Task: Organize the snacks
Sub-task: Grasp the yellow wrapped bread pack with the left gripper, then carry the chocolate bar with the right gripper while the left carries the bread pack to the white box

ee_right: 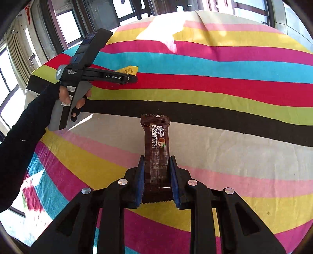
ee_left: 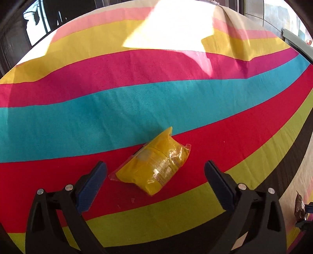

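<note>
A yellow snack packet (ee_left: pixel 154 166) lies slanted on the red stripe of the striped tablecloth (ee_left: pixel 137 105). My left gripper (ee_left: pixel 155 165) is open, its blue-padded fingers (ee_left: pixel 92 181) standing on either side of the packet without touching it. In the right wrist view my right gripper (ee_right: pixel 157 158) is shut on a brown chocolate wafer bar (ee_right: pixel 156 140), which sticks out forward above the cloth. The same view shows the left gripper (ee_right: pixel 133 78) at upper left, held by a hand in a dark sleeve, with the yellow packet (ee_right: pixel 127 70) peeking out behind its fingers.
The cloth (ee_right: pixel 234 64) covers a table whose far edge (ee_right: pixel 215 14) and left edge (ee_right: pixel 29 82) drop off towards windows and a dark frame. The brown bar (ee_left: pixel 299 207) shows at the right rim of the left wrist view. Sunlight glares on the far stripes (ee_left: pixel 176 25).
</note>
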{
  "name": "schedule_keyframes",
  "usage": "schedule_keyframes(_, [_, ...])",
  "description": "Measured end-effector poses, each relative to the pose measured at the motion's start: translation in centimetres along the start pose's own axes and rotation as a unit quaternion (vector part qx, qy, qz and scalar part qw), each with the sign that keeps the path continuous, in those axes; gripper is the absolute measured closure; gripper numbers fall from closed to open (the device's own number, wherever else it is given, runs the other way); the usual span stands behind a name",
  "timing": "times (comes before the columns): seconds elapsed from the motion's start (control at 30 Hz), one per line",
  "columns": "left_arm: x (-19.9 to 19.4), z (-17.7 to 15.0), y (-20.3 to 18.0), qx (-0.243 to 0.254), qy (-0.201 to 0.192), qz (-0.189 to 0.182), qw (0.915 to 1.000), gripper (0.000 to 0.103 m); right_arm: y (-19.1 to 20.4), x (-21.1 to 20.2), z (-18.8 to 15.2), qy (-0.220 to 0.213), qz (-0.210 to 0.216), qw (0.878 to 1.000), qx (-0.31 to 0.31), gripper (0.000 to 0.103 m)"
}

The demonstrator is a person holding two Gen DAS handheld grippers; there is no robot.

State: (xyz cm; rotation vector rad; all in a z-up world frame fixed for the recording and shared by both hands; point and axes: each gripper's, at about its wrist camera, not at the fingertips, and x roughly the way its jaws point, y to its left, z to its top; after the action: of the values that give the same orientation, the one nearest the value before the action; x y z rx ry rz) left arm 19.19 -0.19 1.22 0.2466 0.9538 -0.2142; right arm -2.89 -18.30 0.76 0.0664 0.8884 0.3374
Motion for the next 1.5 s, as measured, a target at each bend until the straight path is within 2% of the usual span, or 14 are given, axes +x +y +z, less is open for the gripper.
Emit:
schedule_keyframes(0.03, [0.2, -0.2, 0.1, -0.001, 0.009, 0.002, 1.0, 0.032, -0.1, -0.6, -0.5, -0.002, 0.0, 1.0, 0.007, 0.078])
schedule_keyframes(0.07, [-0.1, -0.6, 0.1, -0.01, 0.011, -0.008, 0.9999, 0.055, -0.1, -1.1, -1.0, -0.005, 0.0, 1.0, 0.014, 0.078])
schedule_keyframes(0.1, [-0.6, -1.1, 0.1, -0.025, 0.013, -0.04, 0.9988, 0.069, -0.1, -1.6, -1.5, -0.007, -0.001, 1.0, 0.019, 0.078])
schedule_keyframes(0.13, [-1.2, -1.8, -0.1, -0.041, 0.012, -0.07, 0.9966, 0.071, -0.1, -2.1, -2.0, -0.009, -0.001, 1.0, 0.024, 0.078])
schedule_keyframes(0.5, [-10.4, -11.9, -6.0, -0.061, -0.031, -0.117, 0.9908, 0.072, 1.9, -6.5, -6.5, -0.036, -0.009, 0.998, 0.056, 0.078])
schedule_keyframes(0.67, [-12.7, -15.8, -7.8, -0.031, -0.016, -0.119, 0.9924, 0.069, 4.0, -8.2, -8.6, -0.045, -0.01, 0.997, 0.056, 0.078])
schedule_keyframes(0.73, [-12.6, -16.4, -8.1, -0.024, -0.007, -0.115, 0.993, 0.057, 4.7, -8.7, -9.4, -0.046, -0.008, 0.997, 0.06, 0.078])
schedule_keyframes(0.8, [-12.7, -16.5, -8.2, -0.014, -0.012, -0.093, 0.9955, 0.01, 5.2, -9.1, -10.0, -0.045, -0.009, 0.997, 0.061, 0.078])
schedule_keyframes(0.83, [-12.7, -16.2, -8.3, -0.009, -0.023, -0.08, 0.9965, 0.01, 5.5, -9.3, -10.3, -0.045, -0.011, 0.997, 0.06, 0.078])
schedule_keyframes(0.9, [-12.2, -15.5, -8.3, -0.003, -0.023, -0.066, 0.9975, 0.01, 6.0, -9.9, -10.8, -0.046, -0.018, 0.997, 0.056, 0.078])
schedule_keyframes(1.0, [-11.5, -14.8, -9.2, 0.011, -0.019, -0.089, 0.9958, 0.015, 6.3, -11.1, -11.5, -0.054, -0.027, 0.997, 0.058, 0.078])
schedule_keyframes(1.03, [-11.4, -14.7, -9.8, 0.022, -0.021, -0.087, 0.9957, 0.025, 6.3, -11.5, -11.7, -0.057, -0.031, 0.996, 0.059, 0.078])
schedule_keyframes(1.07, [-11.1, -14.7, -10.5, 0.031, -0.013, -0.088, 0.9956, 0.067, 6.4, -12.0, -12.0, -0.061, -0.035, 0.996, 0.061, 0.078])
schedule_keyframes(1.5, [-17.5, -20.3, -17.4, 0.056, -0.062, -0.136, 0.9872, 0.067, 6.7, -14.9, -15.6, -0.08, -0.063, 0.993, 0.065, 0.078])
